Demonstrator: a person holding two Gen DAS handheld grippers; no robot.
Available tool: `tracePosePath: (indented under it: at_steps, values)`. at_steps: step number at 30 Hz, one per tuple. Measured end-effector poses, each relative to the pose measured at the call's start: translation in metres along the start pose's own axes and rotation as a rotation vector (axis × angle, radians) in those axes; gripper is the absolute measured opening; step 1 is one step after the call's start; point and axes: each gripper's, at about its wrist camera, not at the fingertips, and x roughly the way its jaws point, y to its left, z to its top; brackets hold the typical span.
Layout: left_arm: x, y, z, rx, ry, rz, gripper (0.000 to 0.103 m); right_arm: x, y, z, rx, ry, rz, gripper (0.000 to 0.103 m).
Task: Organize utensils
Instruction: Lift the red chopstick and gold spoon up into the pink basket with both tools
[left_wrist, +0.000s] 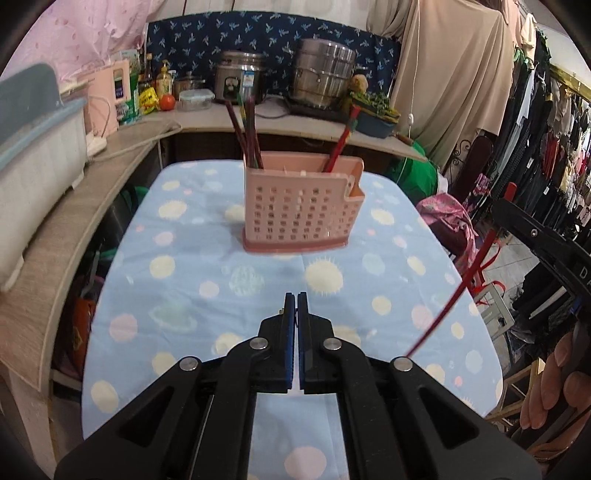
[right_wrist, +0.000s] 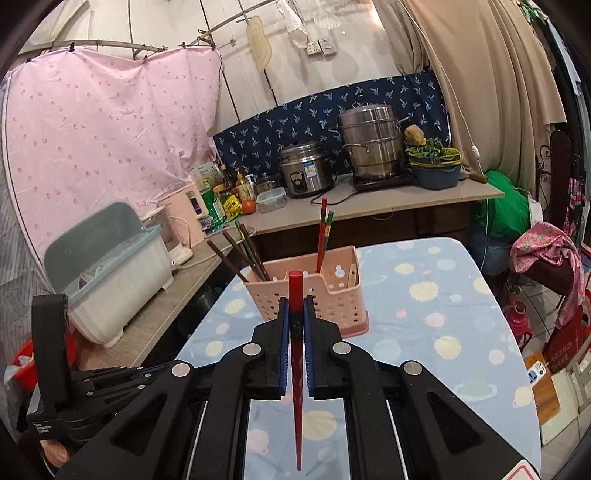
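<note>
From my left wrist view, the left gripper (left_wrist: 296, 295) has its fingers pressed together, holding nothing, above the worktop (left_wrist: 177, 280); the pink utensil holder (left_wrist: 301, 210) stands toward the far edge. From my right wrist view, the right gripper (right_wrist: 296, 300) fingers pinch a red chopstick (right_wrist: 297, 373), the holder beyond them.

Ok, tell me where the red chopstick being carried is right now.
The red chopstick is clamped in the right gripper, above the dotted tablecloth, just short of the pink utensil basket.
</note>
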Motion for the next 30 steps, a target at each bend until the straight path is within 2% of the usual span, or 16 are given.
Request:
tracePosePath:
  at_steps: [11, 14, 18, 24, 30]
  values:
    - [0.003, -0.001, 0.111, 0.012, -0.118, 0.009, 0.001, 0.033, -0.007, 0.093, 0.028, -0.174, 0.004, 0.007]
    - [0.009, -0.001, 0.142, 0.018, -0.152, 0.015, 0.001, 0.049, -0.008, 0.114, 0.031, -0.2, 0.0, 0.007]
    - [0.019, -0.005, 0.168, 0.023, -0.184, 0.025, 0.001, 0.071, -0.007, 0.131, 0.034, -0.212, -0.003, 0.007]
    - [0.049, 0.0, 0.184, -0.004, -0.15, 0.025, 0.001, 0.105, -0.008, 0.139, 0.043, -0.203, -0.016, 0.007]
    - [0.076, 0.009, 0.179, -0.027, -0.105, 0.031, 0.001, 0.138, -0.011, 0.129, 0.054, -0.15, -0.025, 0.007]
